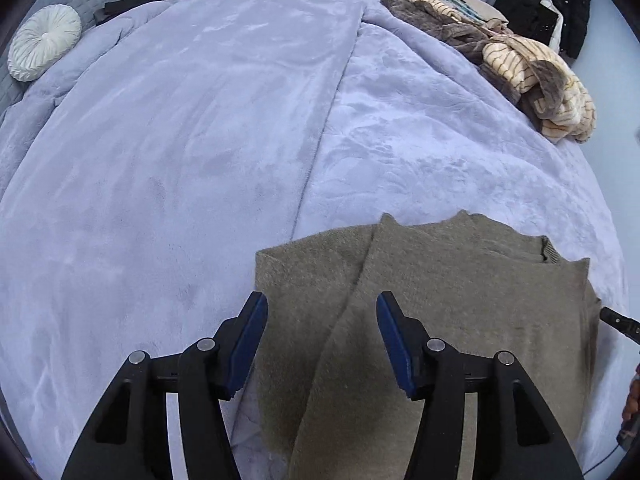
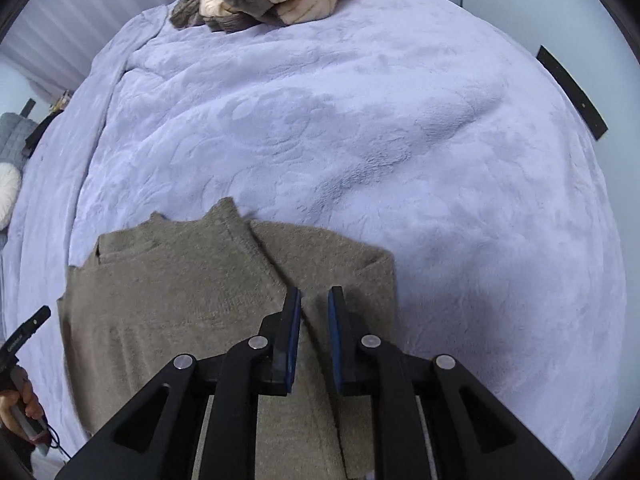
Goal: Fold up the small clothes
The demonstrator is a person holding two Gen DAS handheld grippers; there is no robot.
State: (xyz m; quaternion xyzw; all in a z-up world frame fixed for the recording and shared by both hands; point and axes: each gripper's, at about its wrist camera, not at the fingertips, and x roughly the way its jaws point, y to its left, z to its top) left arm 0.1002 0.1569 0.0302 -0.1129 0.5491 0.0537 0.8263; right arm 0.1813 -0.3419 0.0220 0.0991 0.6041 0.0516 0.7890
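Soft lilac fleece blanket (image 1: pixel 168 168) covers the whole bed under your two grippers. Your fuzzy grey-brown knitted sweater (image 1: pixel 460 292) lies flat on it at the near edge of the bed, with both sides folded in so the flaps cross in the middle. In the right wrist view the same sweater (image 2: pixel 168 292) fills the lower left.

Your left gripper (image 1: pixel 322 312) hangs over the left part of the sweater. Its blue pads are about half open and hold nothing; the cloth just lies below them.

Your right gripper (image 2: pixel 314 300) hangs over the right flap. Only a thin gap shows between its pads, and nothing is pinched in it.

Your left hand (image 2: pixel 18 404) shows at the lower left edge of the right wrist view, around a gripper handle.

Far off, at the far right corner of the bed, sits a heap of cream and brown striped fluffy clothes (image 1: pixel 532 76). A round white pleated cushion (image 1: pixel 44 42) rests at the far left corner.
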